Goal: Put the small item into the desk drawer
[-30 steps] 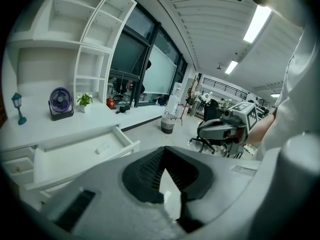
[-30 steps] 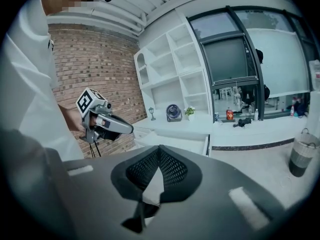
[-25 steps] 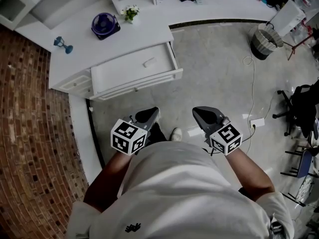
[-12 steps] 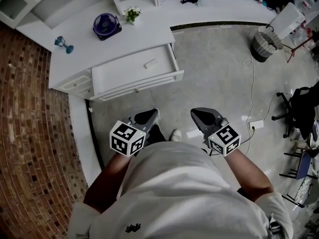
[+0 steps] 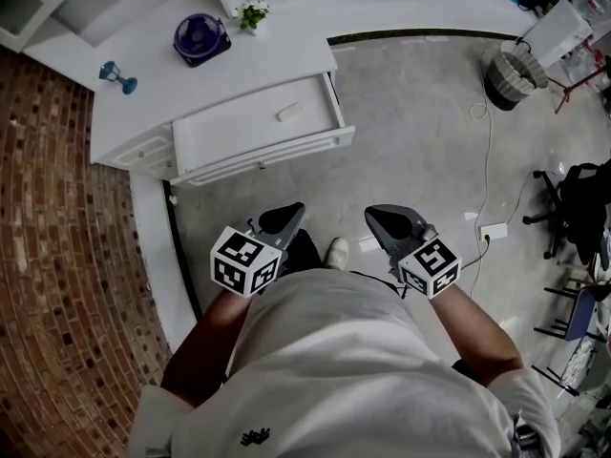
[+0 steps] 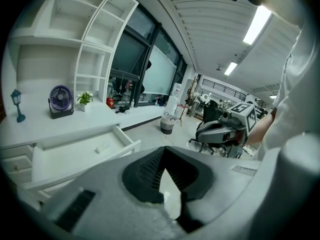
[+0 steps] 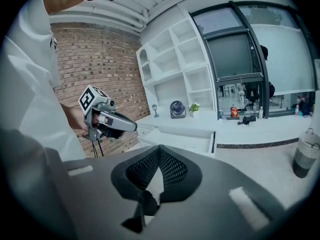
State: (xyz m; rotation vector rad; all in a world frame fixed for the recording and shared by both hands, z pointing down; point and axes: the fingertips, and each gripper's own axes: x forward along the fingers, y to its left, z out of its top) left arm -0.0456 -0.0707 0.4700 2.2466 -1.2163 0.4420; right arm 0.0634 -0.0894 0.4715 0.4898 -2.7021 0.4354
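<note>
The white desk drawer [image 5: 270, 149] stands pulled out, and a small white item [image 5: 288, 113] lies on its bottom. In the left gripper view the item [image 6: 102, 147] shows inside the same drawer [image 6: 127, 143]. My left gripper [image 5: 294, 212] and right gripper [image 5: 374, 215] are held side by side close to the person's body, over the floor, well short of the drawer. Both are shut with nothing between the jaws. The left gripper's [image 6: 163, 152] jaws meet at their tips, and so do the right gripper's [image 7: 159, 149].
On the desk top stand a purple fan [image 5: 200, 38], a small potted plant [image 5: 252, 12] and a blue lamp figure [image 5: 116, 76]. A brick wall [image 5: 57, 256] lies to the left. A wicker basket [image 5: 506, 76], a power strip [image 5: 493, 232] and a chair [image 5: 584, 198] sit on the floor to the right.
The desk and drawer have shifted slightly up in the head view. Both grippers stay where they were, shut and empty.
</note>
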